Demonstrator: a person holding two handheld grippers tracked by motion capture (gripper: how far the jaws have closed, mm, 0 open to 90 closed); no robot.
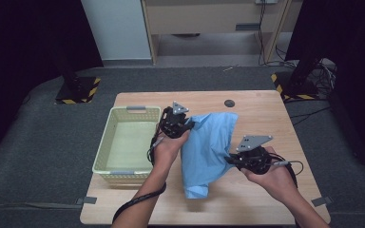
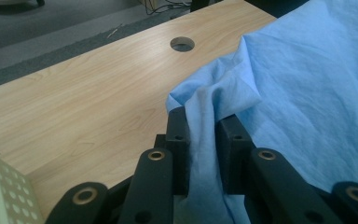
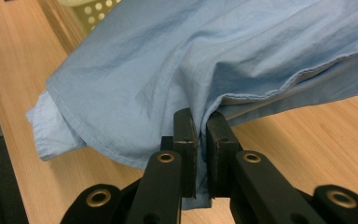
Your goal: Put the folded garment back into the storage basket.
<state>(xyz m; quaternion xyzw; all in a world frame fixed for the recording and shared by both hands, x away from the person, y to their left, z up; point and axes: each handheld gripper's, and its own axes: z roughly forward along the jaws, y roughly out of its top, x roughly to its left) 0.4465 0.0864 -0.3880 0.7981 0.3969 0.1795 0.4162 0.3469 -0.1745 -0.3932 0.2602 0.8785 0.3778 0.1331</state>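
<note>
Left gripper view, fingers (image 2: pixel 182 140) clenched on blue shirt (image 2: pixel 307 93), right gripper (image 3: pixel 201 140) pinching its hem, seemingly tight.

Lab recording space, black curtains, hazard-taped stand bases (image 1: pixel 77 90), cables (image 1: pixel 324 76), wooden table (image 1: pixel 261 107)
</note>
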